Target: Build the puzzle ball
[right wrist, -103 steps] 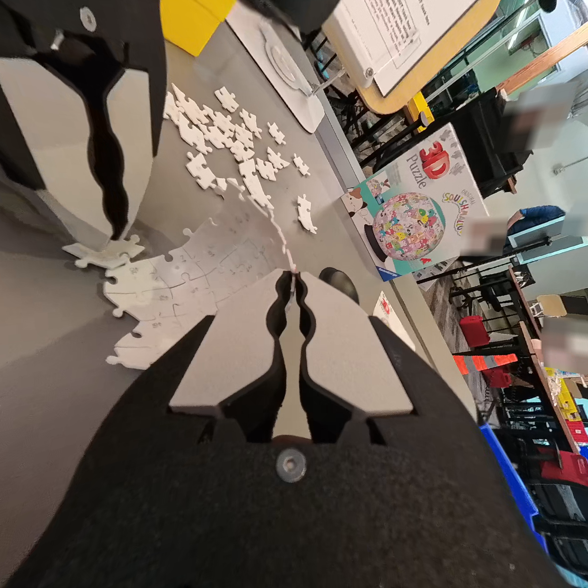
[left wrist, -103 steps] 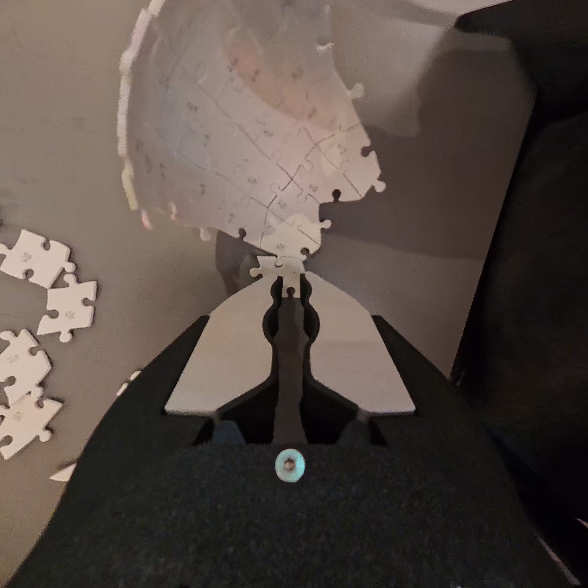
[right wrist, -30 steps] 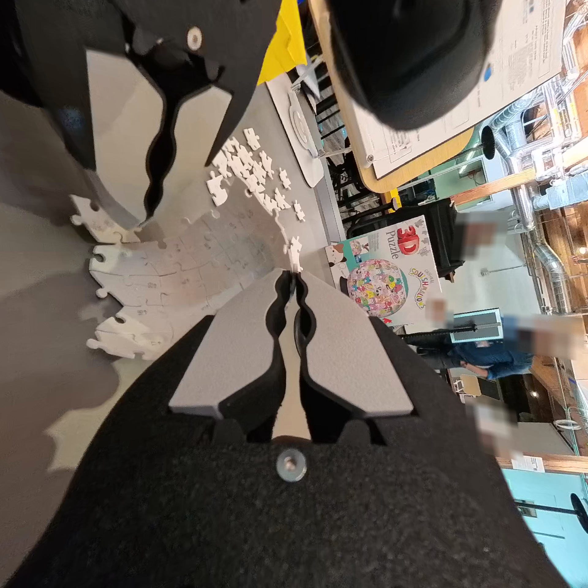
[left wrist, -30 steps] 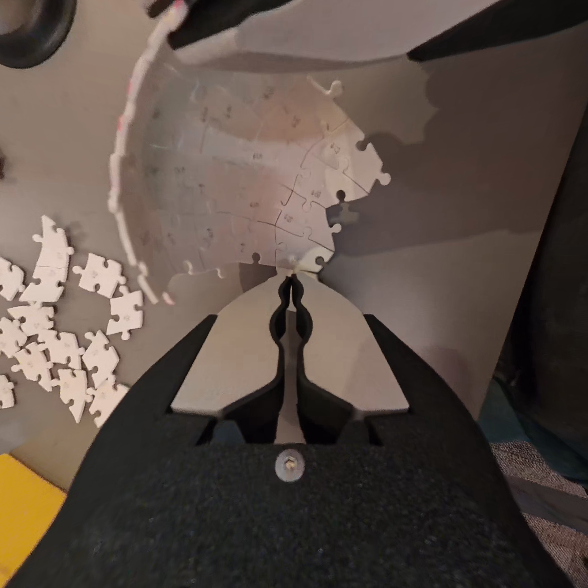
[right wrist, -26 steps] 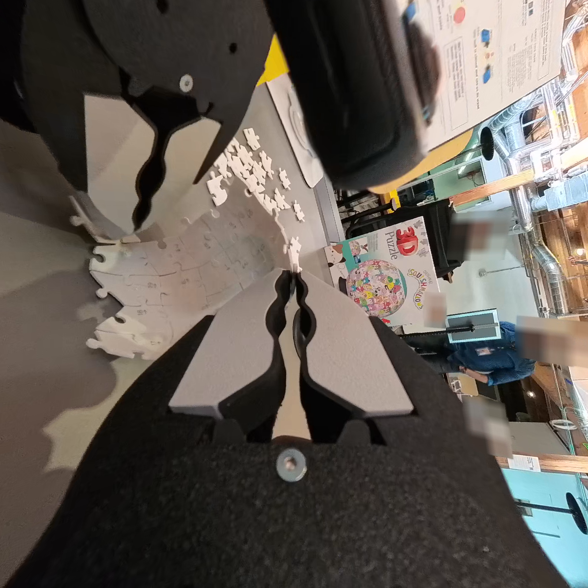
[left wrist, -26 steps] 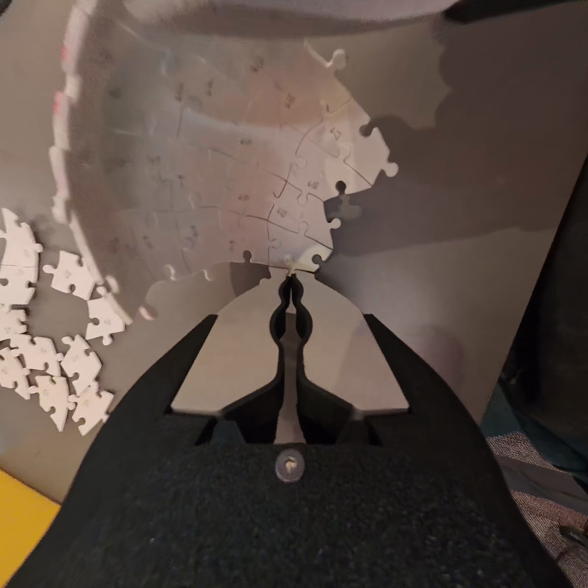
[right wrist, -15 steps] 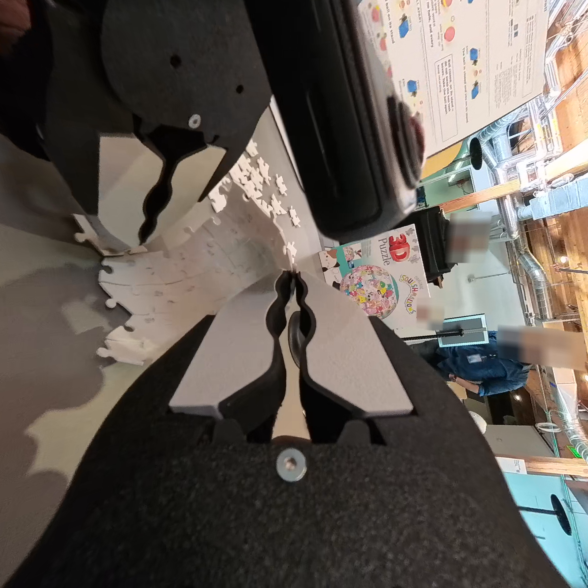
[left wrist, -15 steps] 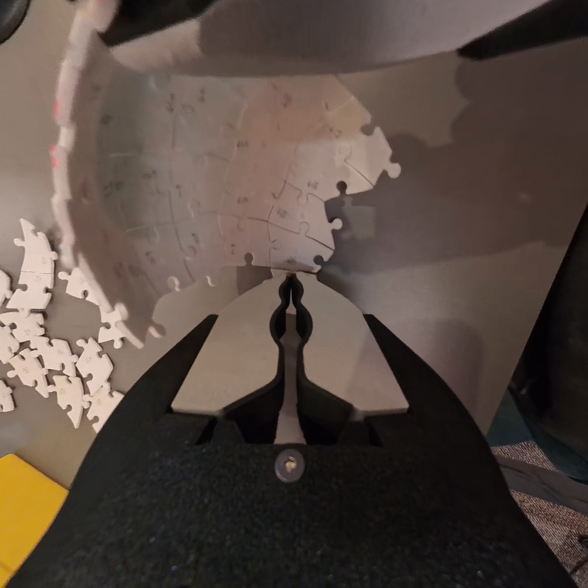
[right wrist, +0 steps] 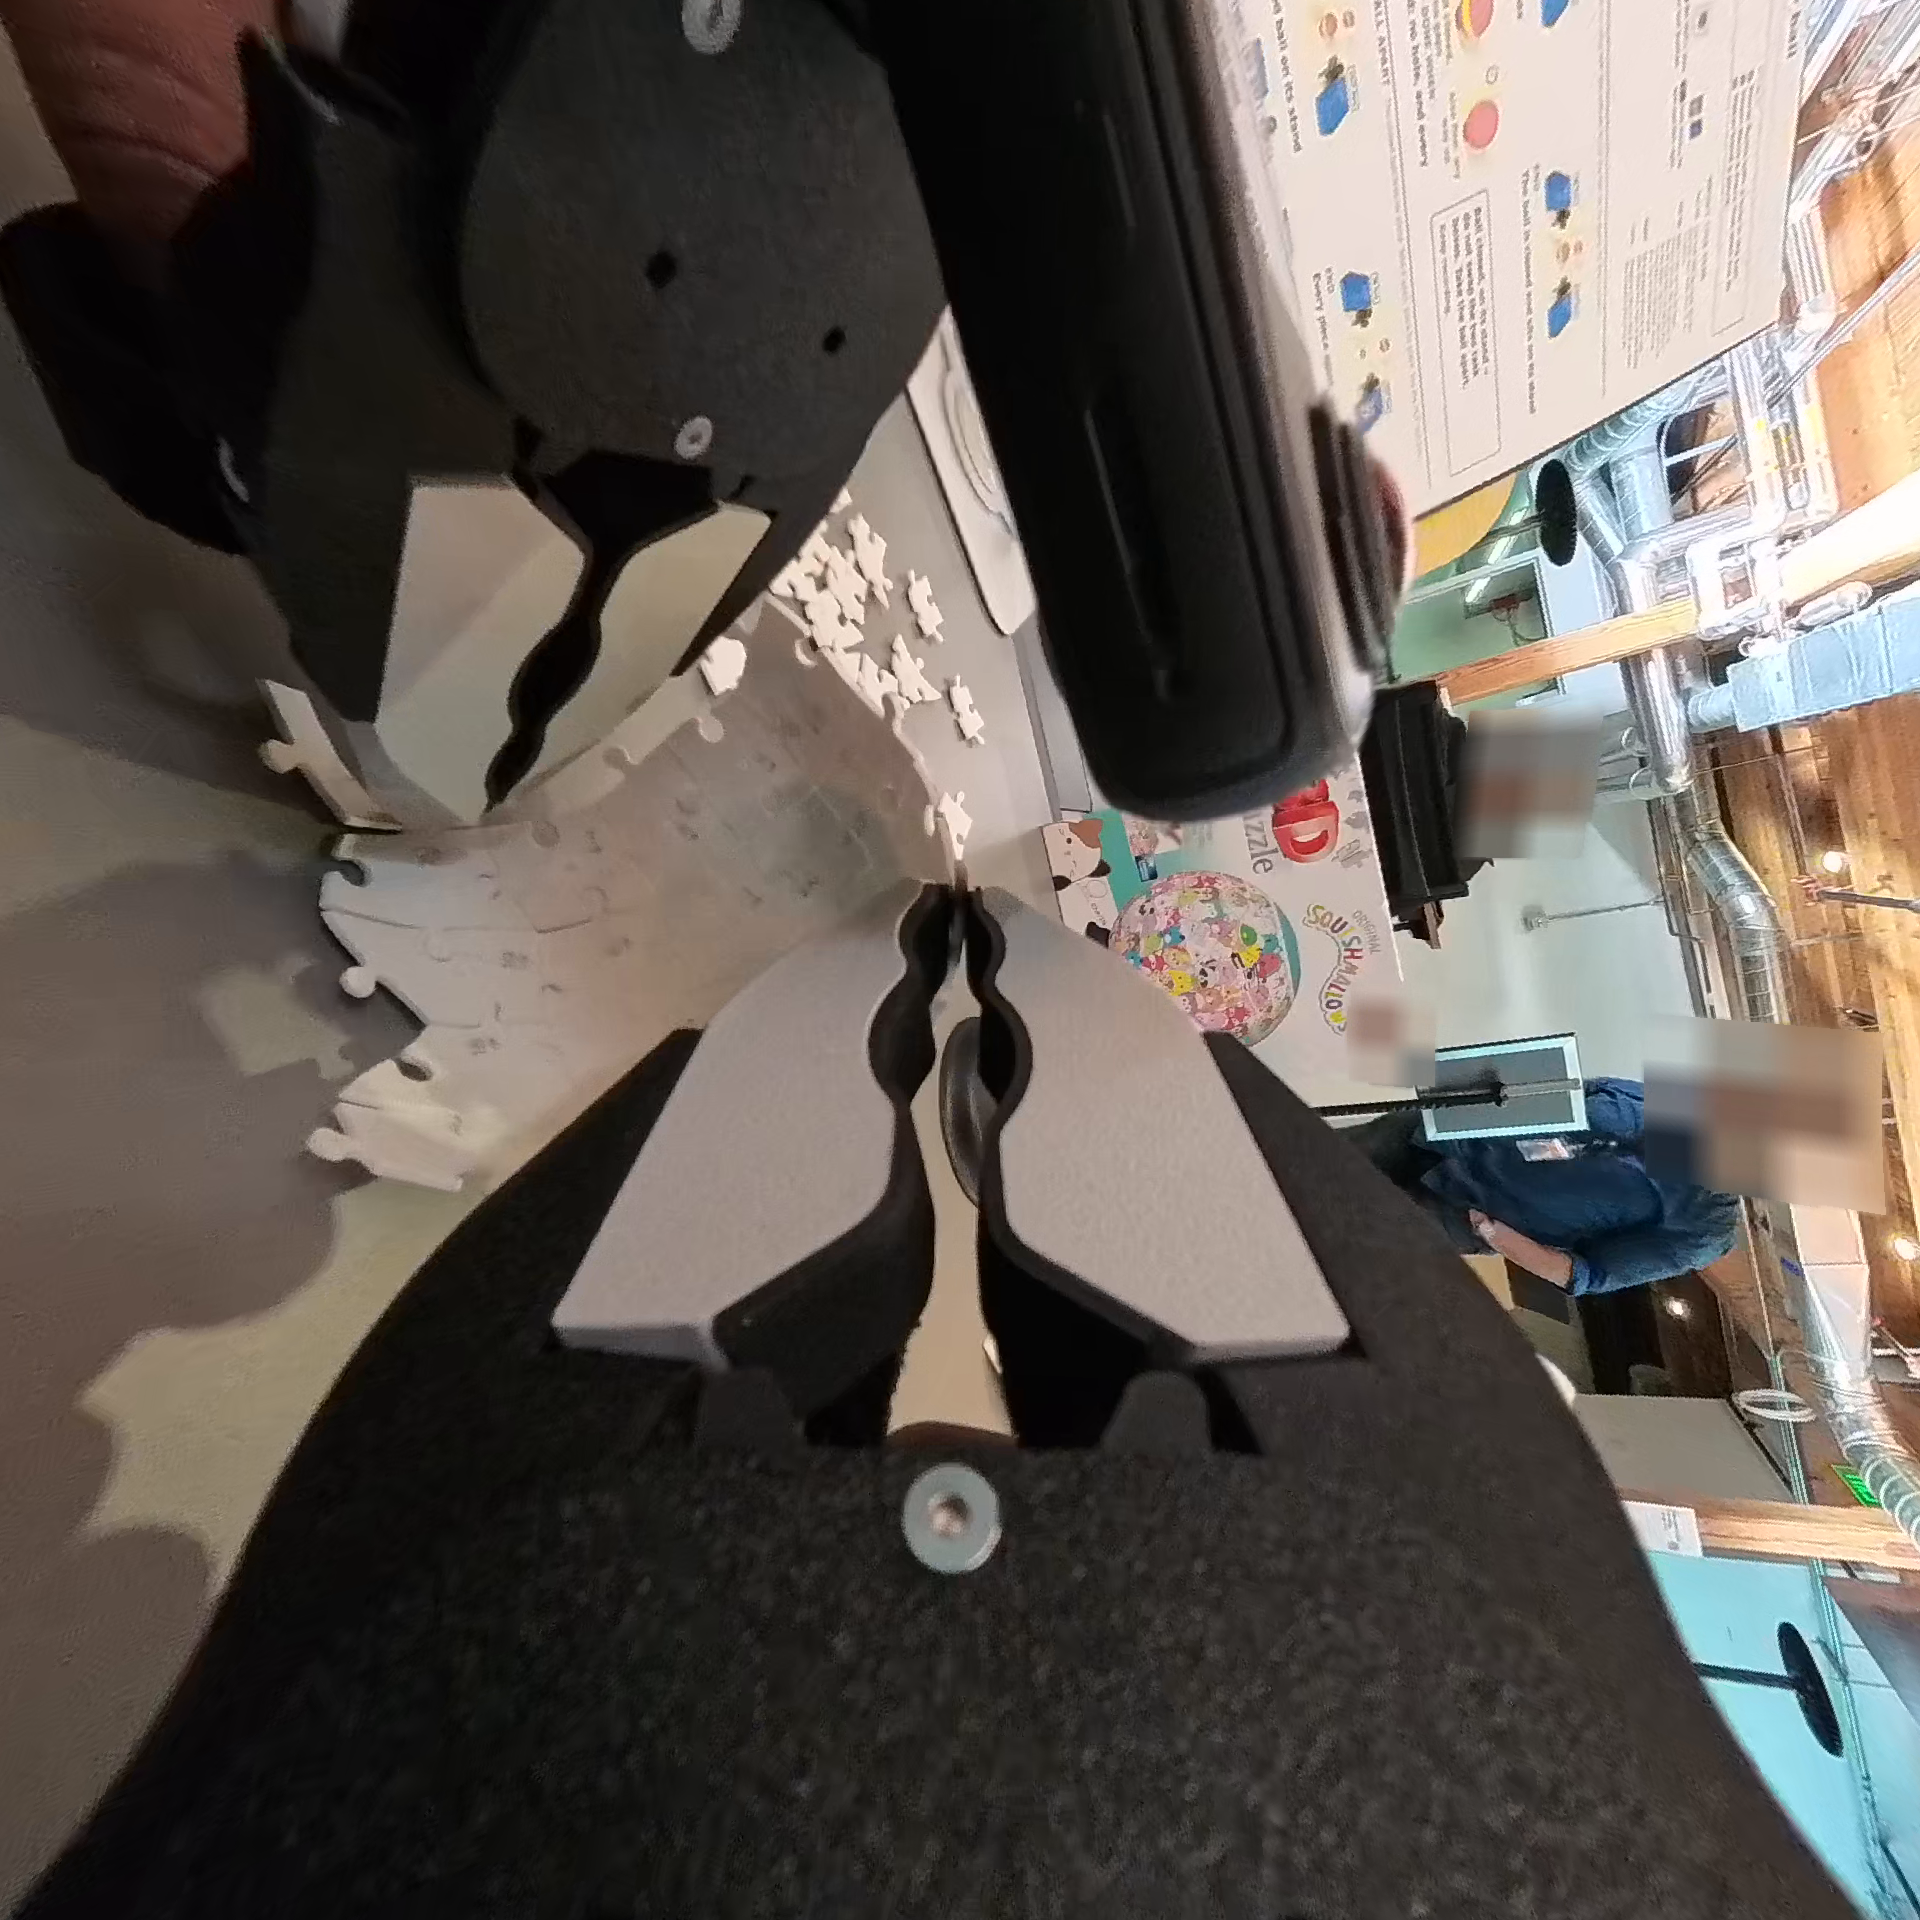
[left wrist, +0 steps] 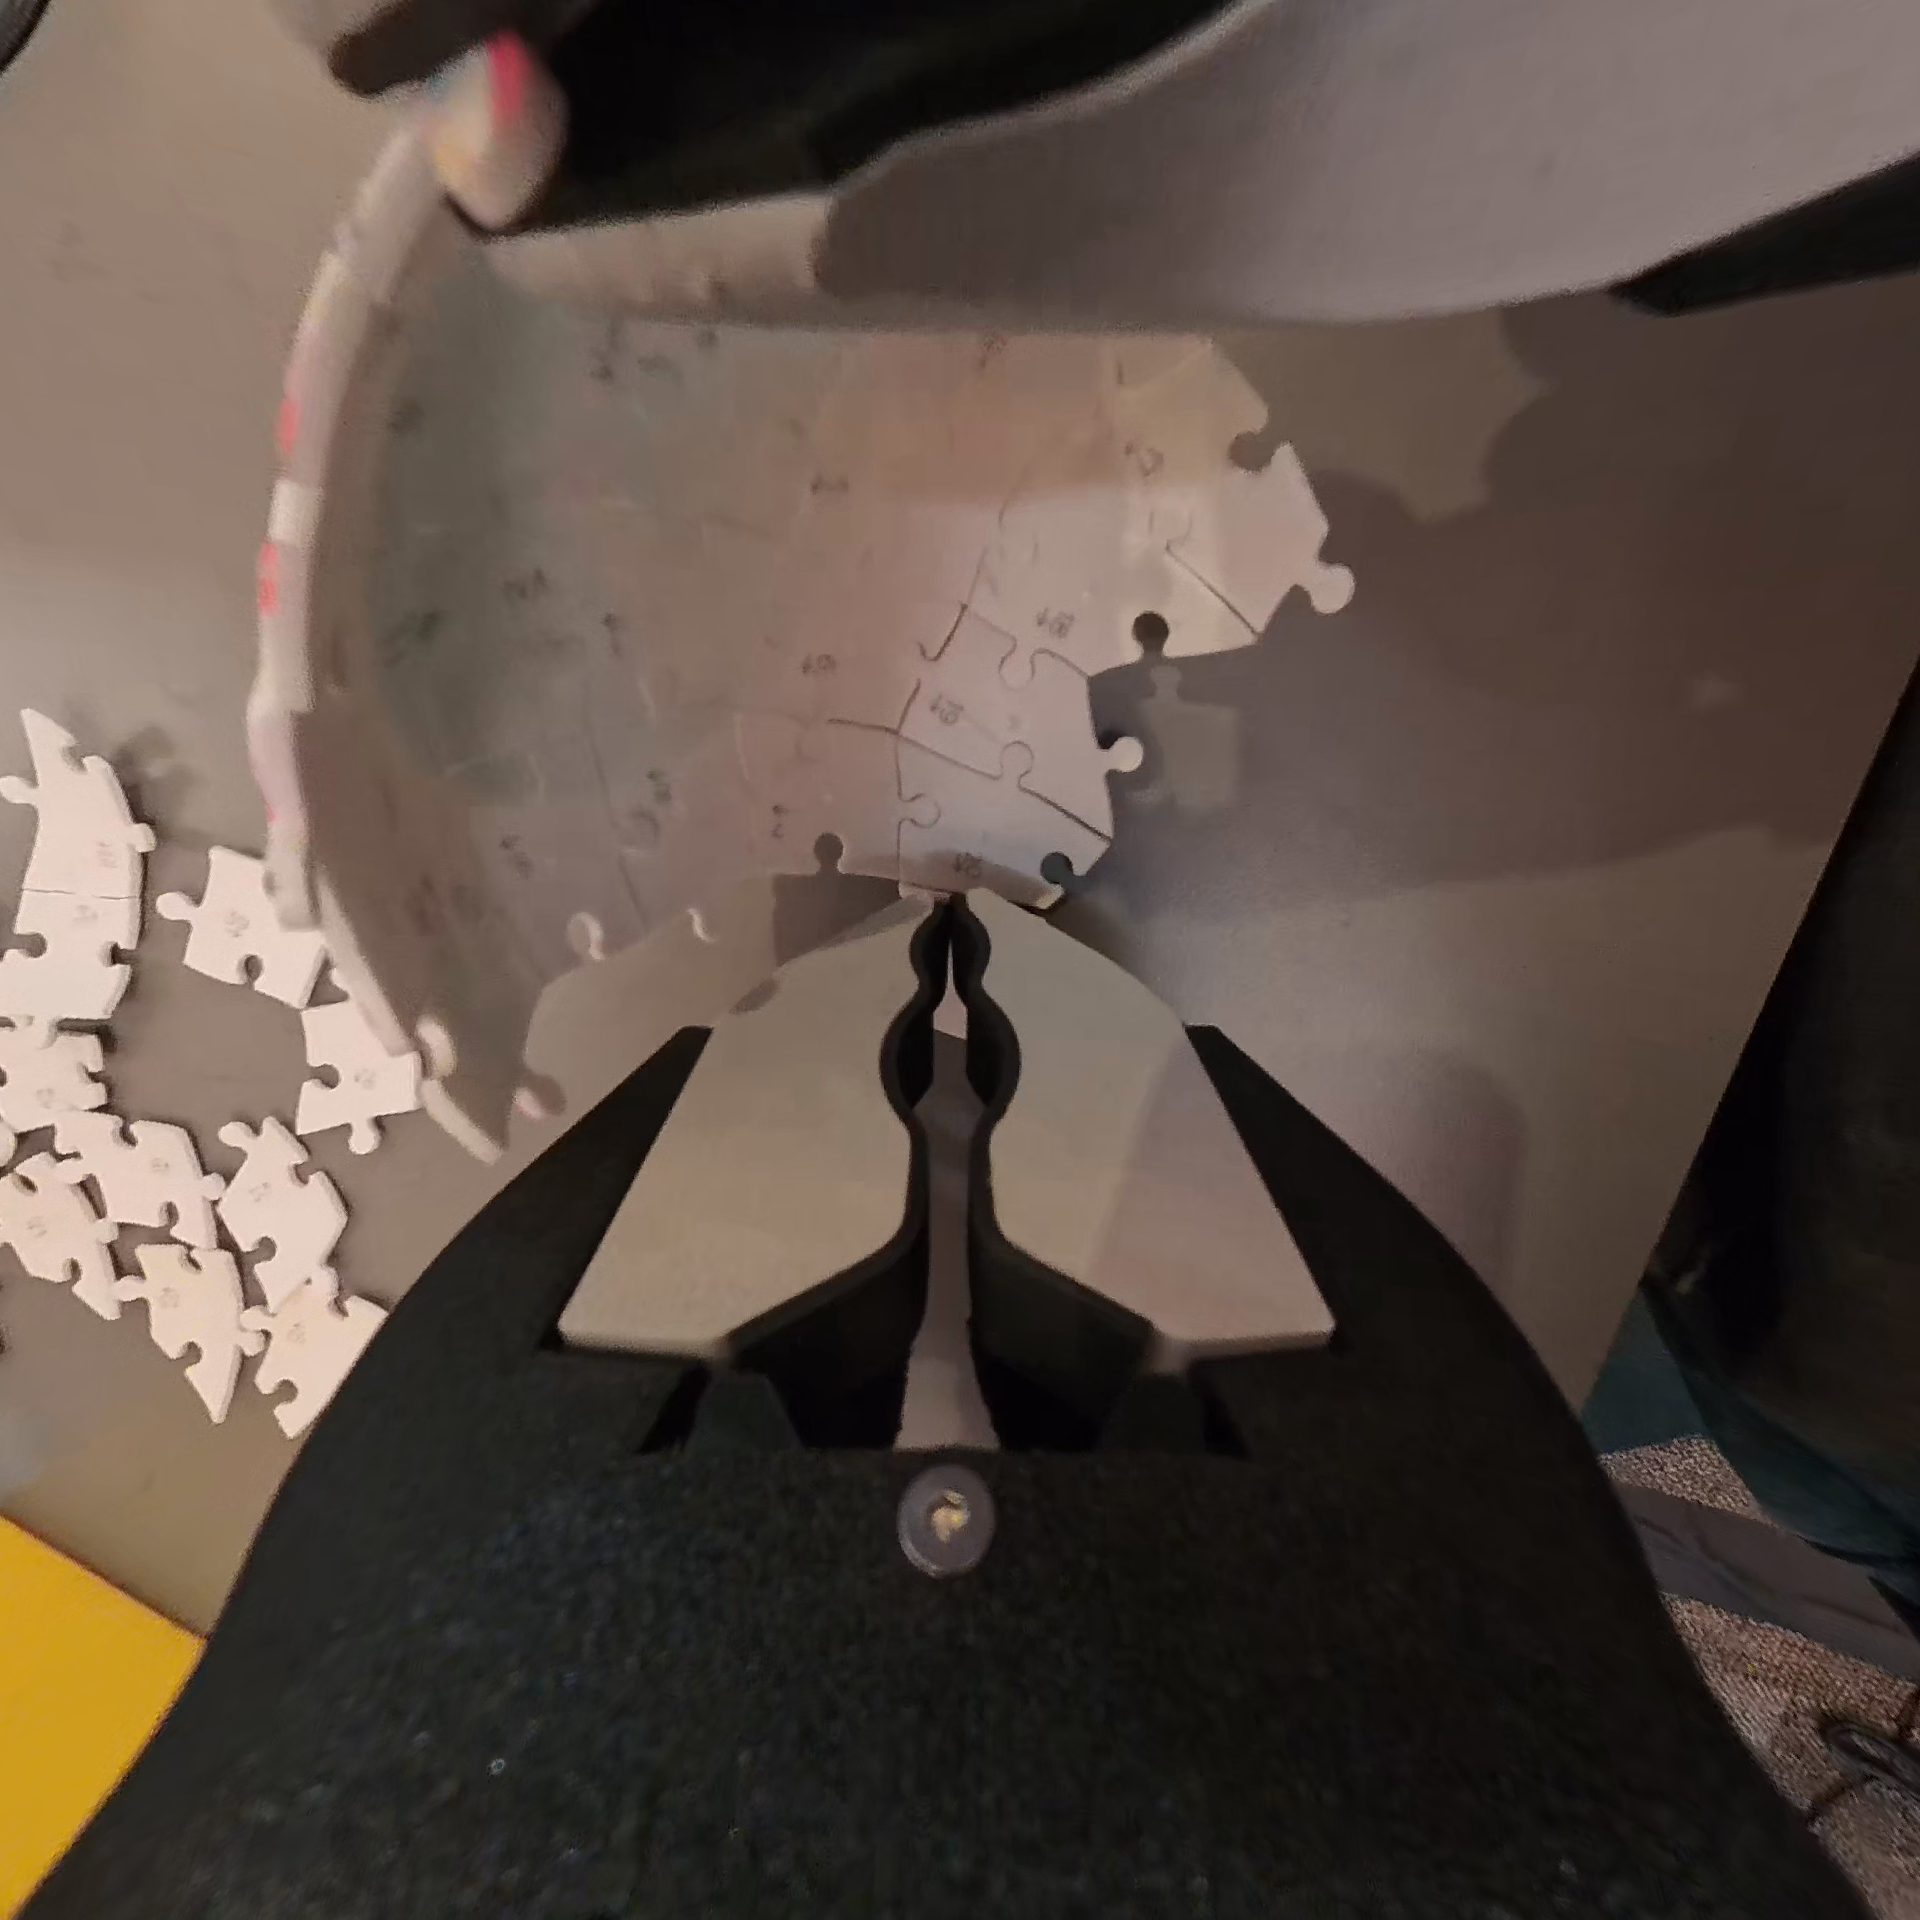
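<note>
Grey tabletop (left wrist: pixel 1558 644) carries the work, with loose white pieces (left wrist: pixel 156 1174) scattered to one side and a yellow block (left wrist: pixel 73 1642) at the near corner; a printed puzzle box (right wrist: pixel 1226 935) and a busy workshop lie beyond the far edge. I hold the partly built puzzle shell (left wrist: pixel 727 665), a curved dome of interlocked pieces with its plain inner face toward my left camera, suspended between both tools above the table. My left gripper (left wrist: pixel 951 906) is pinched closed on the thin lower rim of that shell; my right gripper (right wrist: pixel 951 891) is likewise clamped onto the opposite rim, jaws nearly touching with only the piece edge between them. I judge the shell to be very light, thin and moderately stiff along its curve, but weak at every joint: twisting one grip against the other could pop seams apart. The smooth piece faces may slip, so the correct hold is flat on a rim piece, away from protruding tabs. Open room exists over the bare table toward the near side. The jagged unfinished edge (left wrist: pixel 1288 561) must stay clear of both tool bodies, and the loose pile lies near the shell's other flank.
</note>
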The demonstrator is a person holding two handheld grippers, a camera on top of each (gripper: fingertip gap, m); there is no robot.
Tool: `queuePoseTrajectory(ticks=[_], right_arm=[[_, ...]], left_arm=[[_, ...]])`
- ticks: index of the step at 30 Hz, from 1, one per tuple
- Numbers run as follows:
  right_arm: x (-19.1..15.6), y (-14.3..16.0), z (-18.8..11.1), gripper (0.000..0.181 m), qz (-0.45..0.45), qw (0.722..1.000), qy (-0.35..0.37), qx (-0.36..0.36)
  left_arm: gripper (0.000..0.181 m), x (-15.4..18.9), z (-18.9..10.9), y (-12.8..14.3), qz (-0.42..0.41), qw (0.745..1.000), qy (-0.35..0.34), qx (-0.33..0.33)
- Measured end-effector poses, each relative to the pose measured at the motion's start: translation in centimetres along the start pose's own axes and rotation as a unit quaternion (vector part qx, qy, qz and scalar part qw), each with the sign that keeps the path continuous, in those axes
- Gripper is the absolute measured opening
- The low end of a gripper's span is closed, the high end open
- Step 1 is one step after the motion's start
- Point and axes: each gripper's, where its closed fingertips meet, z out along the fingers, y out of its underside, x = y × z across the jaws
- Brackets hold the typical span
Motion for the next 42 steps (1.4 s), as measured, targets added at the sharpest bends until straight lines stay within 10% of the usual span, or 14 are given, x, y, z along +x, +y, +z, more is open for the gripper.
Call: queuePoseTrajectory(ticks=[9,15,42], right_arm=[[0.1,0.7,0.2,0.003,0.005,1.0,-0.002,-0.01],[-0.1,0.6,0.2,0.003,0.009,1.0,-0.006,-0.007],[-0.1,-0.8,-0.2,0.004,-0.061,0.998,0.032,0.012]], left_arm=[[0.023,-0.1,-2.5,-0.2,-0.066,0.996,0.012,0.064],[0.0,0.7,-2.1,-0.7,-0.073,0.991,0.028,0.108],[0.0,0.6,-0.3,0.4,-0.084,0.995,0.014,0.045]])
